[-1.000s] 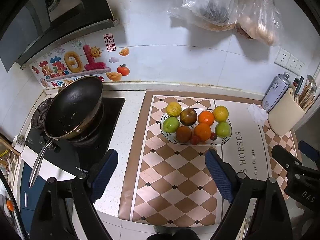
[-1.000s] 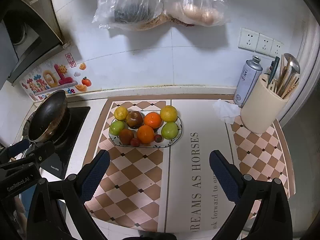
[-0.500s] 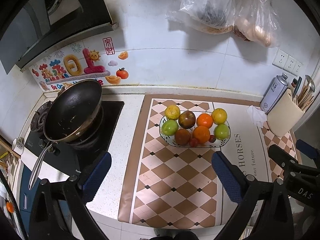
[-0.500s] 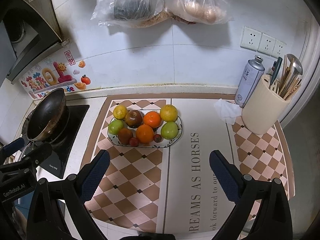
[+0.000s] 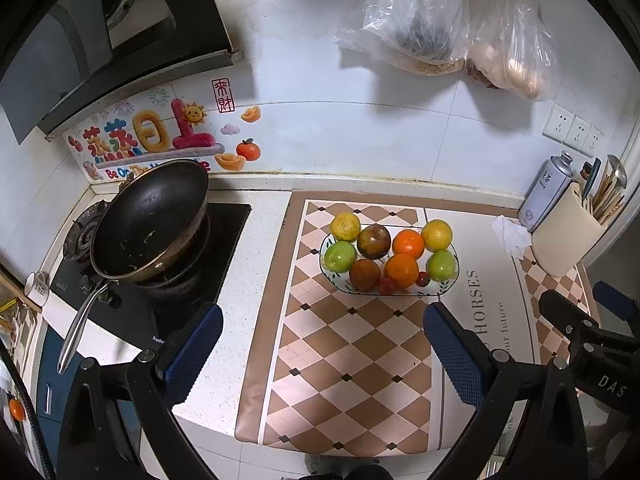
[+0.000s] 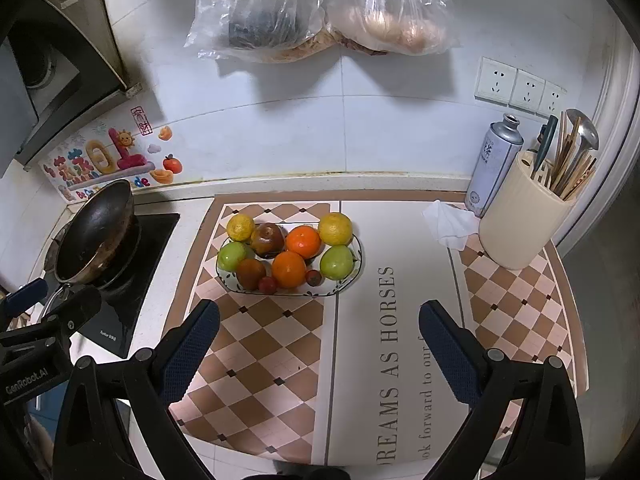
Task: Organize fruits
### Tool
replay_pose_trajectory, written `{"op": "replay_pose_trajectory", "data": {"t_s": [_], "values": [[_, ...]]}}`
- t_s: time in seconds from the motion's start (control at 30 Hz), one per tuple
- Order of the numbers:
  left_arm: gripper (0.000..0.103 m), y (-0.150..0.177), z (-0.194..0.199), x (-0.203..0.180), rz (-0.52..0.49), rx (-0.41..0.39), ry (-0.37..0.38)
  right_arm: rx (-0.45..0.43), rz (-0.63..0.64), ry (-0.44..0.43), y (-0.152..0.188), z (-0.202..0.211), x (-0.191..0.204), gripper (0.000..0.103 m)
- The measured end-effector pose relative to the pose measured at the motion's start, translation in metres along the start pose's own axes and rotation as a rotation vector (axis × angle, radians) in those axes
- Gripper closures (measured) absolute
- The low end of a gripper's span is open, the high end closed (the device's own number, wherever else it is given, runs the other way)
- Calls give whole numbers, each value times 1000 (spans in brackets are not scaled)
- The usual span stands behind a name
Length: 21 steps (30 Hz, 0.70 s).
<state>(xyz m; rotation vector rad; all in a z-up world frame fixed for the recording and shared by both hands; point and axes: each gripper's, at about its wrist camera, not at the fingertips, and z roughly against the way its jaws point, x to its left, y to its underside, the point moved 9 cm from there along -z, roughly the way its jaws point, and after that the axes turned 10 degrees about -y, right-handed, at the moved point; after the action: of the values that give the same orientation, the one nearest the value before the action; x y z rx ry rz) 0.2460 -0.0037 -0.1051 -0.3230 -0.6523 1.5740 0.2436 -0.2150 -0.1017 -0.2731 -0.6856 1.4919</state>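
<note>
On the tabletop (image 6: 192, 432) mat (image 6: 360, 360), toward the back edge, the plate (image 6: 348, 280) carries every fruit. Both the left gripper (image 5: 320, 344) and right gripper (image 6: 320, 340) hover released, empty. Approach gently; round fruit likely rolls.

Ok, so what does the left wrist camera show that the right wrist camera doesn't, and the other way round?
Only the left wrist view shows the wok's long handle, a white cup at the counter's left edge, and the right gripper from the side.

Only the right wrist view shows the mat's full "DREAMS AS HORSES" lettering and the left gripper from the side.

Both show the fruit plate, the wok, the utensil holder, the spray can, the crumpled tissue and the hanging bags.
</note>
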Motion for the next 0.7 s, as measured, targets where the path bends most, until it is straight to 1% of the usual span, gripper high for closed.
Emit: {"op": "replay_pose_trajectory", "data": {"t_s": [0.7], "values": [[0, 7, 7, 0, 2, 1, -1, -5, 18, -8, 5, 13, 4, 1]]}}
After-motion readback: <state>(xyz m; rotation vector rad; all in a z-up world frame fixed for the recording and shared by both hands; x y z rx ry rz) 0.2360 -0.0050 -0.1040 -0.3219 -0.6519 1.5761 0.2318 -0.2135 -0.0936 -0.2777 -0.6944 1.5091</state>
